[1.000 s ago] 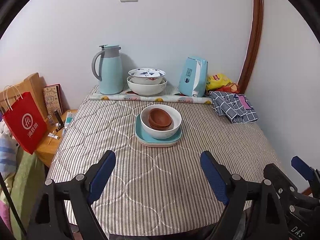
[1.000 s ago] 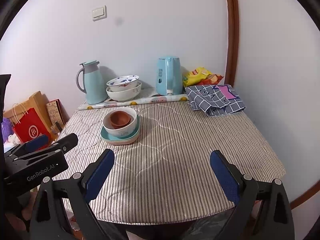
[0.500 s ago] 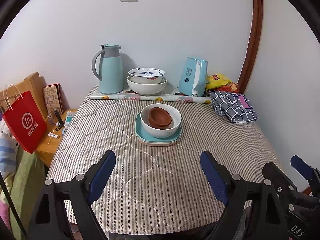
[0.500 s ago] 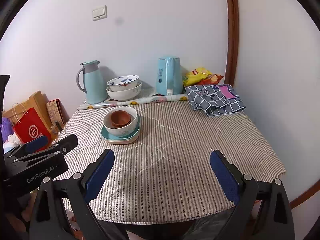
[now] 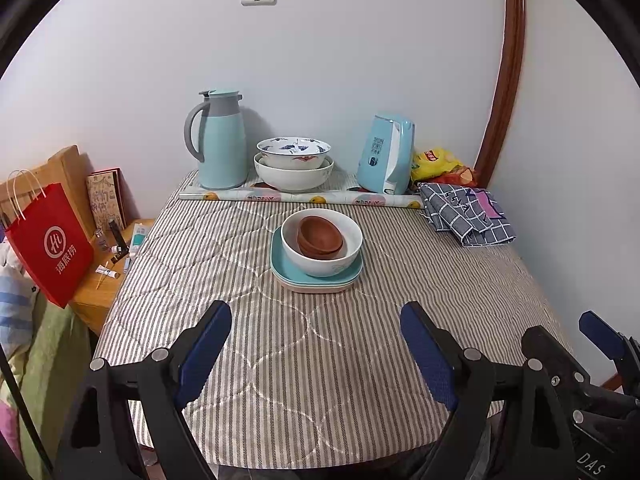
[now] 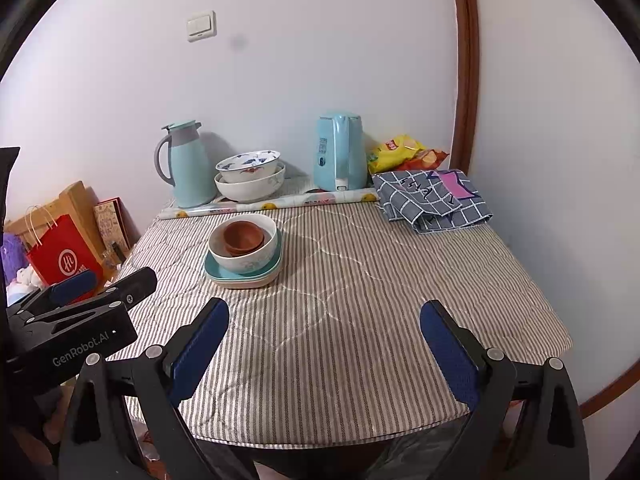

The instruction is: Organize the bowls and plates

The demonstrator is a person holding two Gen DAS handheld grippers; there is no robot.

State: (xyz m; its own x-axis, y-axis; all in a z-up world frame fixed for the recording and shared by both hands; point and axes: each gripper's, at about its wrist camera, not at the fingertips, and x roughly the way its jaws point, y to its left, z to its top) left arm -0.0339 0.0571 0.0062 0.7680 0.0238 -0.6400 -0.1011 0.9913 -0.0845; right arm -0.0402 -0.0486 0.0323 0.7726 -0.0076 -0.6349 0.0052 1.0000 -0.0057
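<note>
A small brown bowl (image 5: 319, 237) sits inside a white bowl (image 5: 325, 265), which stands on stacked plates, teal over cream (image 5: 289, 273), mid-table. The stack also shows in the right wrist view (image 6: 243, 258). At the back, a blue-patterned bowl (image 5: 293, 152) rests in a larger white bowl (image 5: 293, 178). My left gripper (image 5: 316, 344) is open and empty above the table's near edge. My right gripper (image 6: 324, 344) is open and empty, to the right of the left one.
The striped quilted table cover (image 5: 320, 320) spans the table. A teal thermos jug (image 5: 221, 140), a blue kettle (image 5: 386, 160), a snack bag (image 5: 438, 164) and a folded checked cloth (image 5: 466, 216) line the back and right. A red bag (image 5: 50, 244) hangs at a side table on the left.
Both grippers have drawn back slightly from the table; the stack looks a little farther away. Nothing on the table has moved.
</note>
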